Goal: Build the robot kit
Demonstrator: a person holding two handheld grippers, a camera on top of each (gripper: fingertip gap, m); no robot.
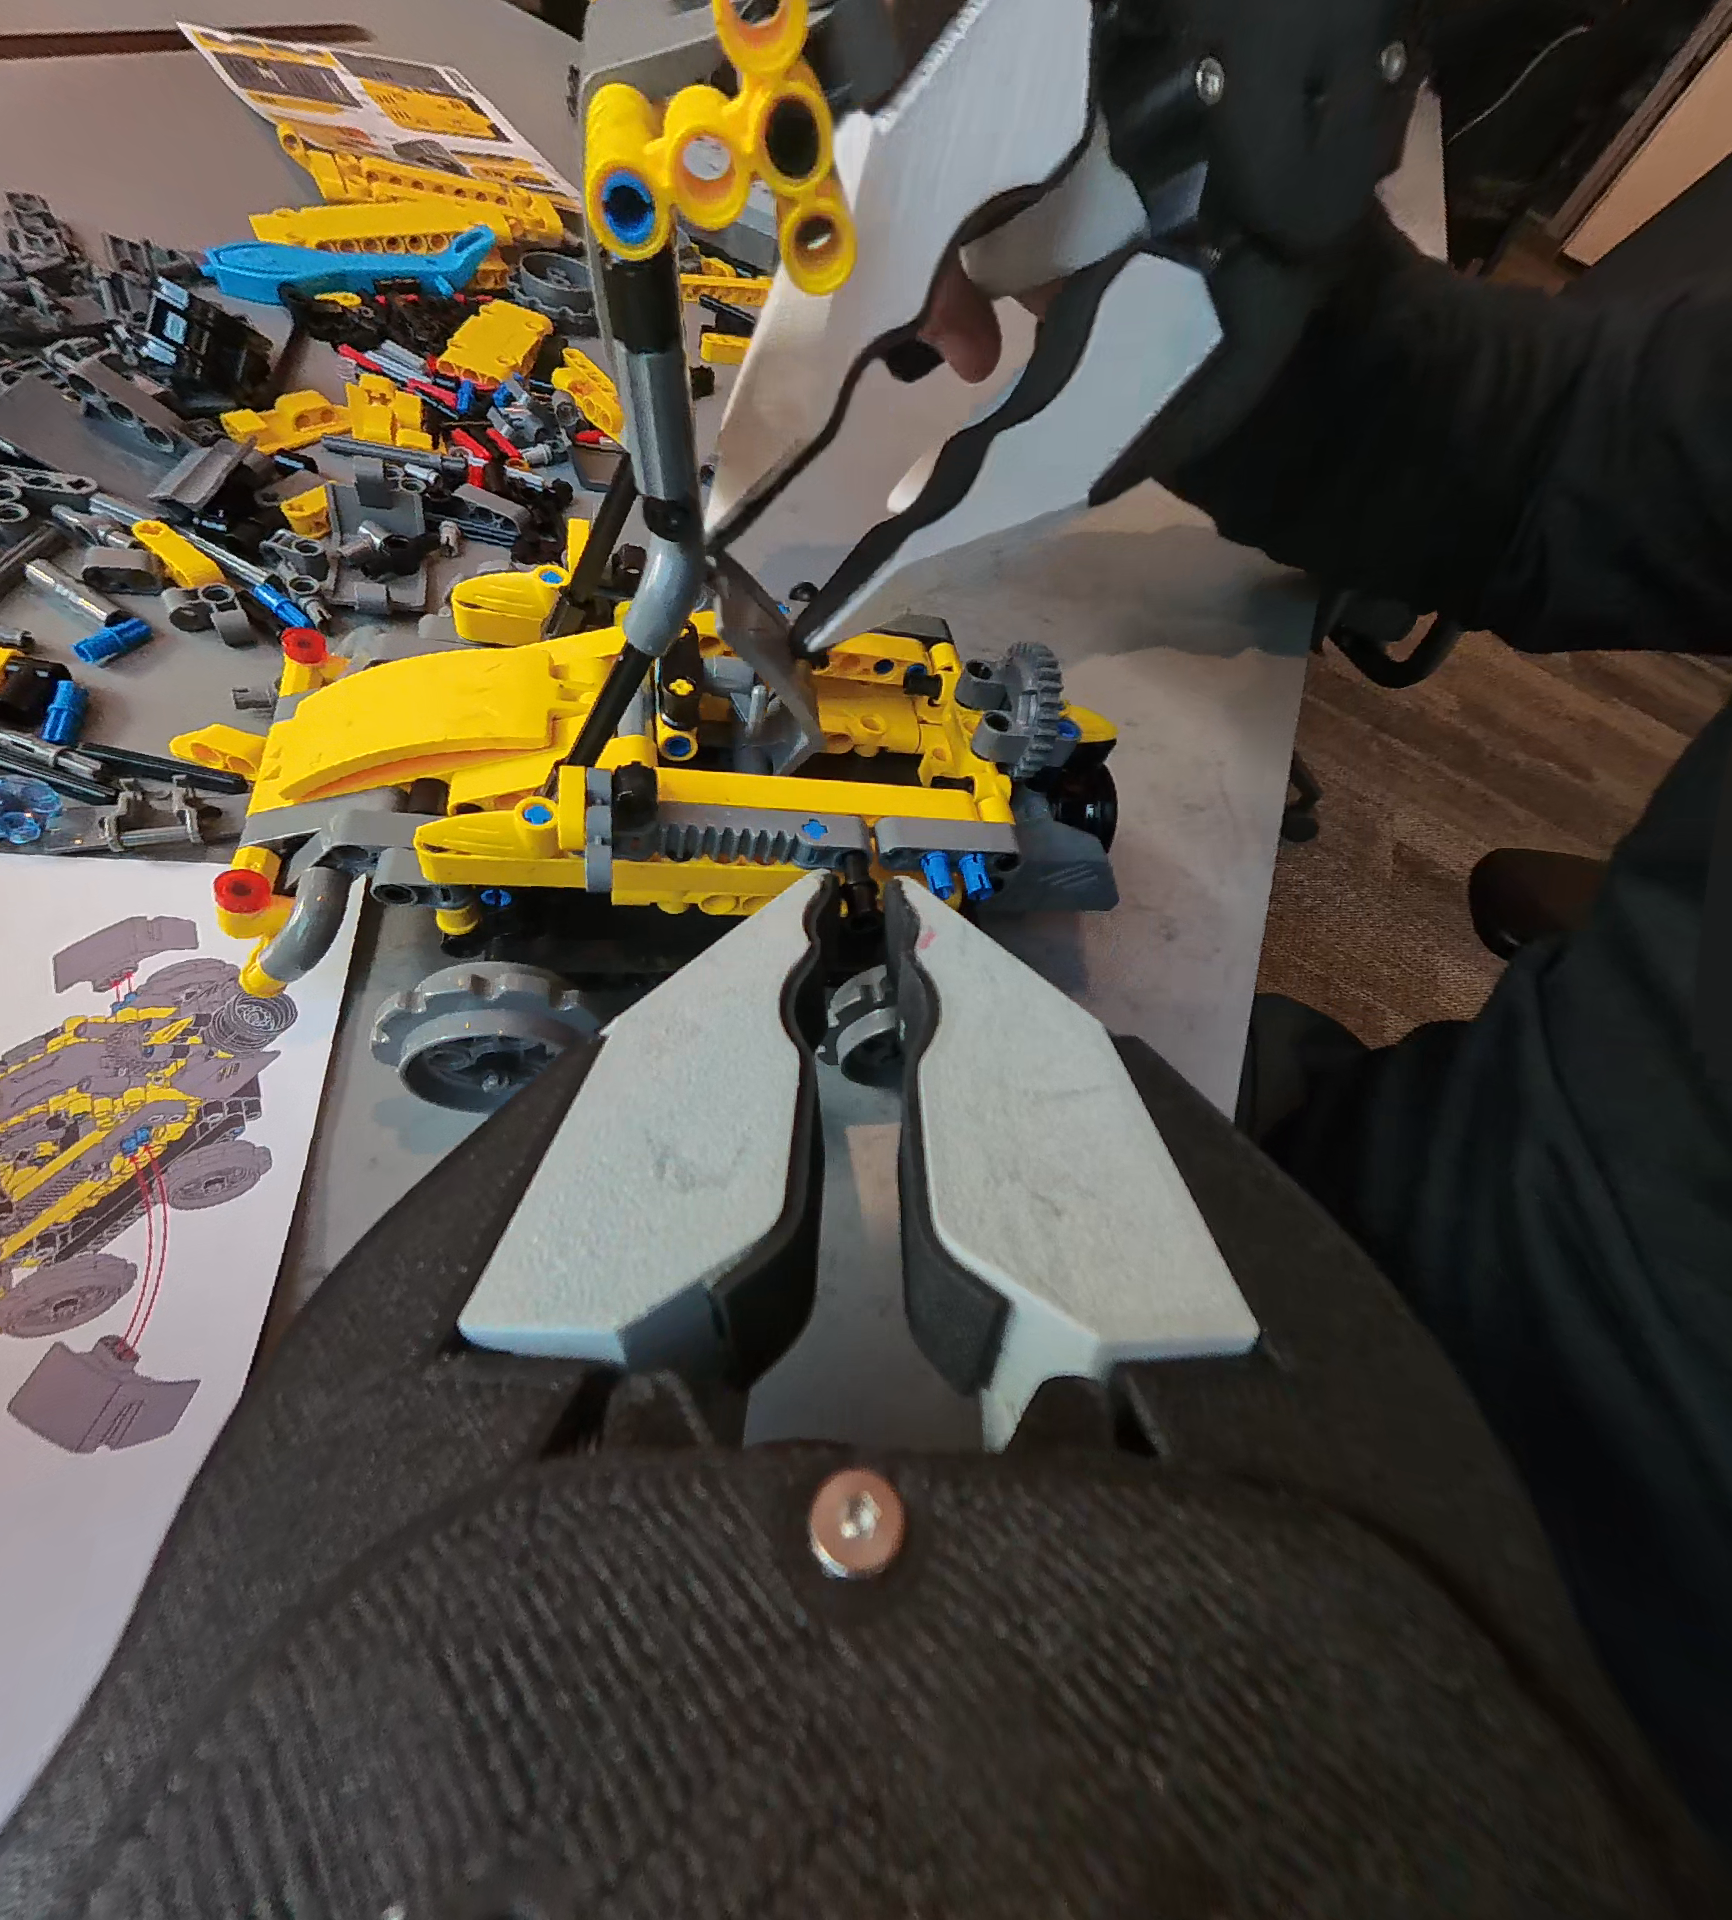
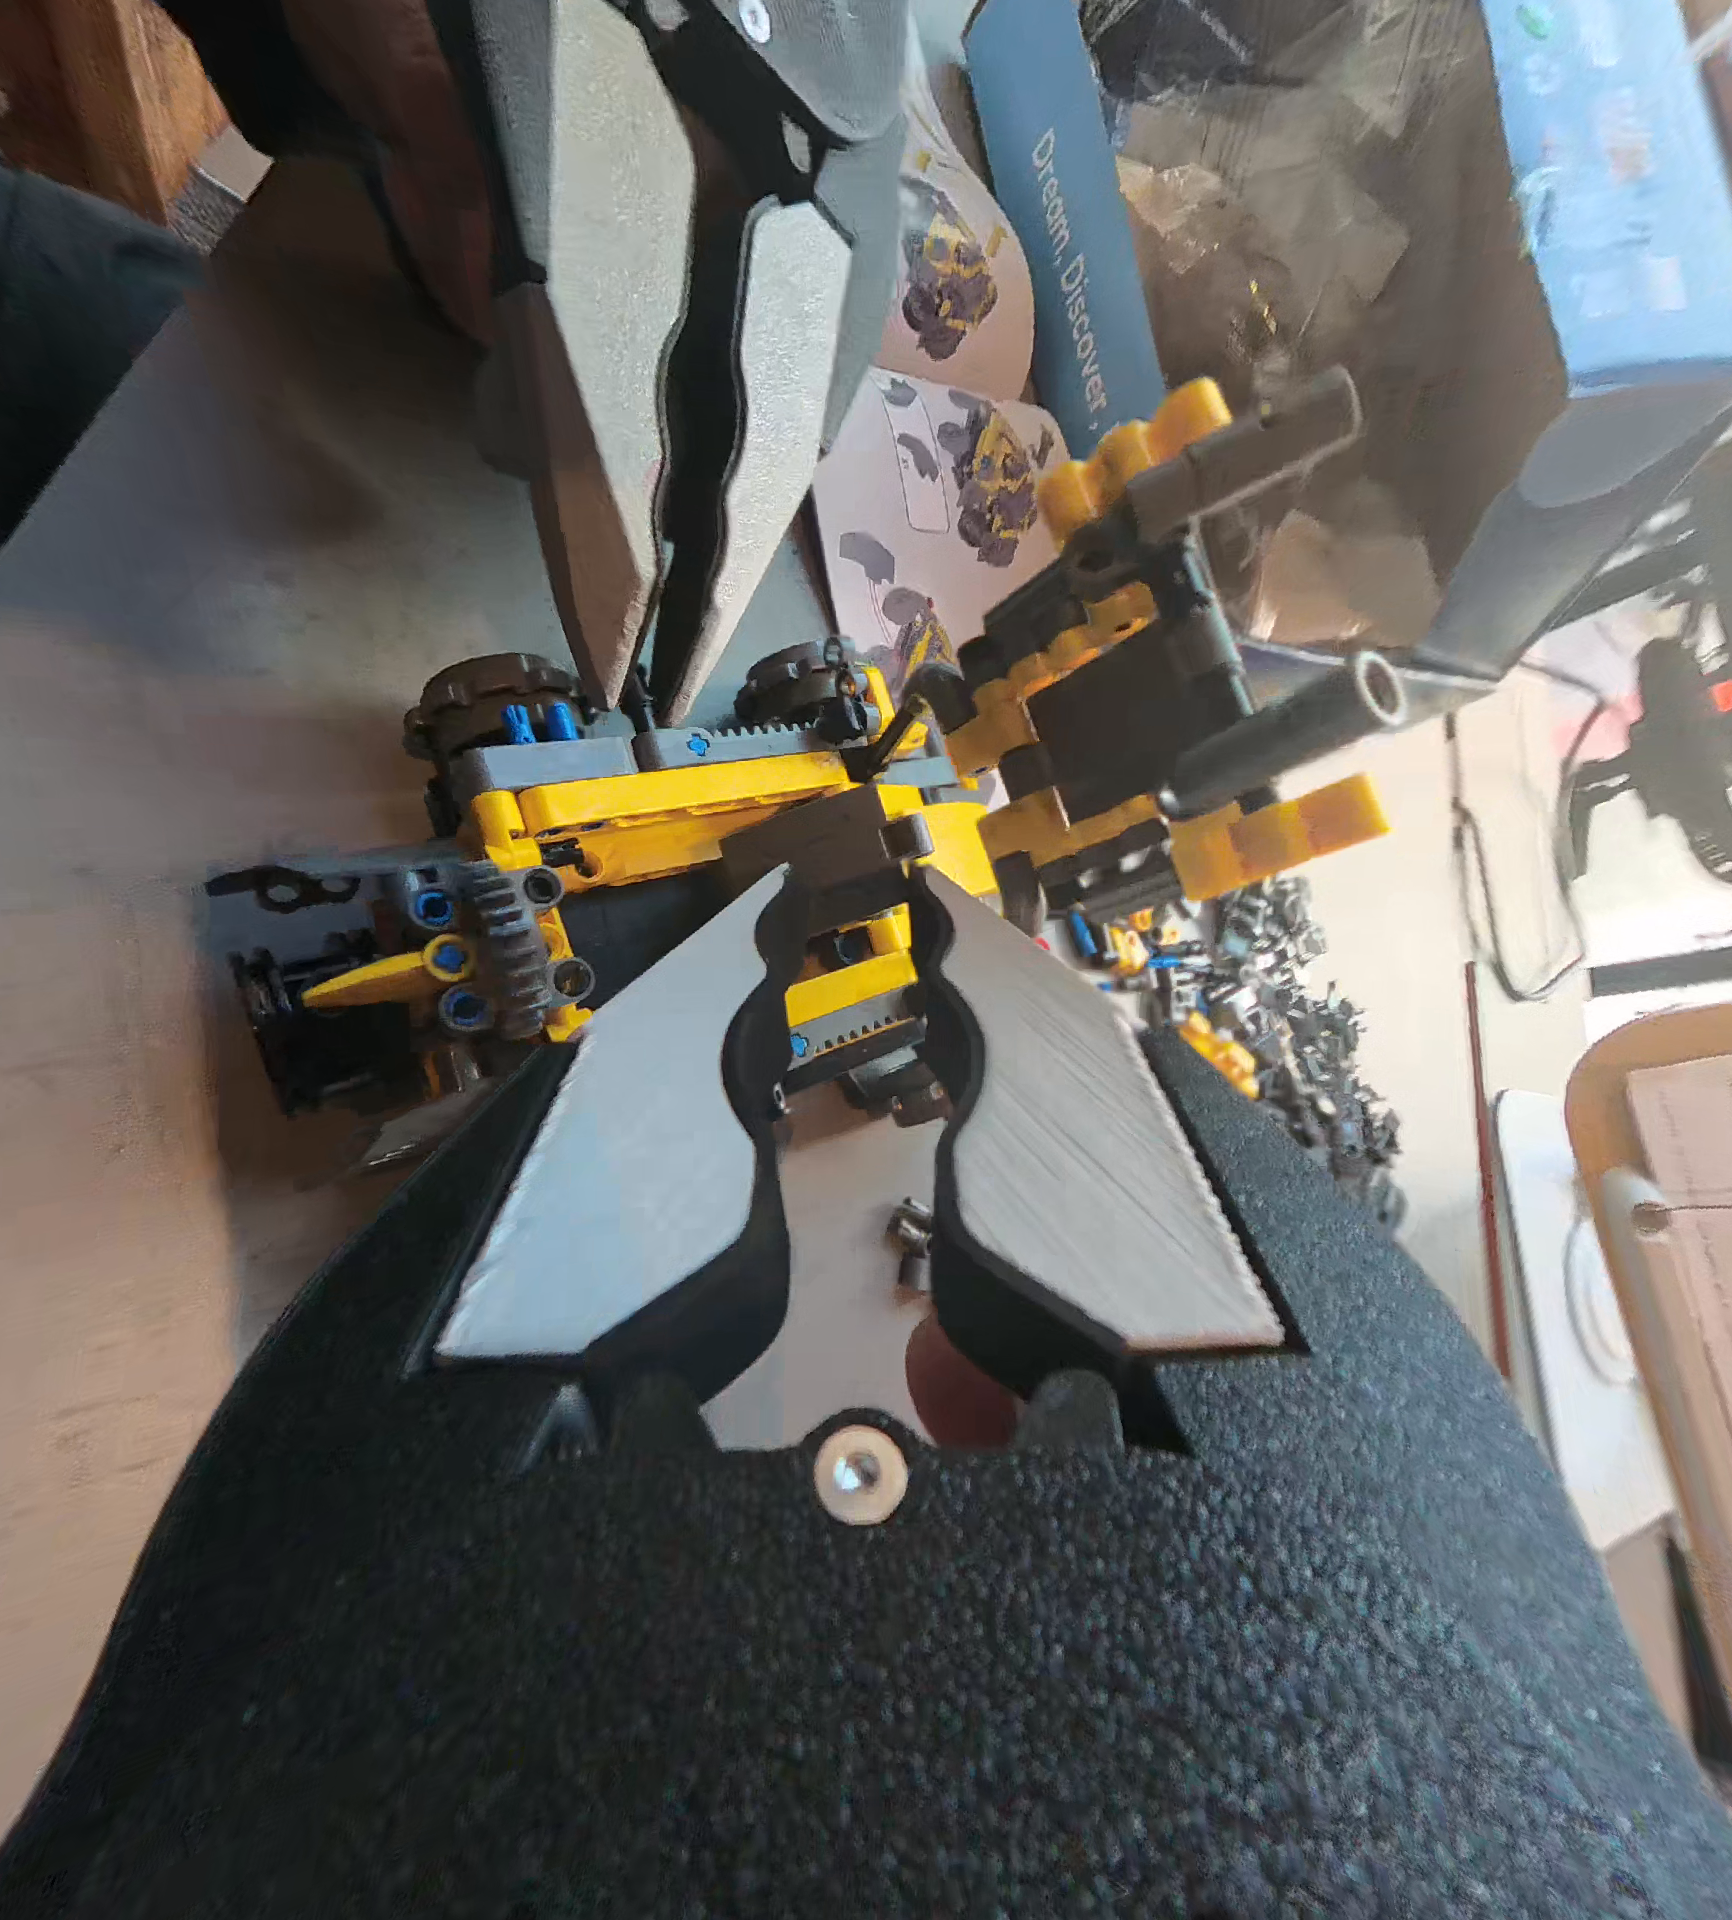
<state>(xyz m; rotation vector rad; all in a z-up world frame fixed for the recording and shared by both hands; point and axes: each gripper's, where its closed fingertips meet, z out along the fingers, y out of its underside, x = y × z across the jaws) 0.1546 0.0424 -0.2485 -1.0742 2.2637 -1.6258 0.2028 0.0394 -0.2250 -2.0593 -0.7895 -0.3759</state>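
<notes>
Left wrist view: hand-held gripper (image 1: 857, 902) nearly closed, pinching yellow model (image 1: 654, 769).

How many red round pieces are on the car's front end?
2. One red piece at the far front corner, one at the near front corner above the booklet. Others may be hidden.

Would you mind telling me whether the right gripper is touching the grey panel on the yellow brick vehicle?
Touching: the left wrist view shows the right gripper with its fingers pinching the grey panel.
</notes>
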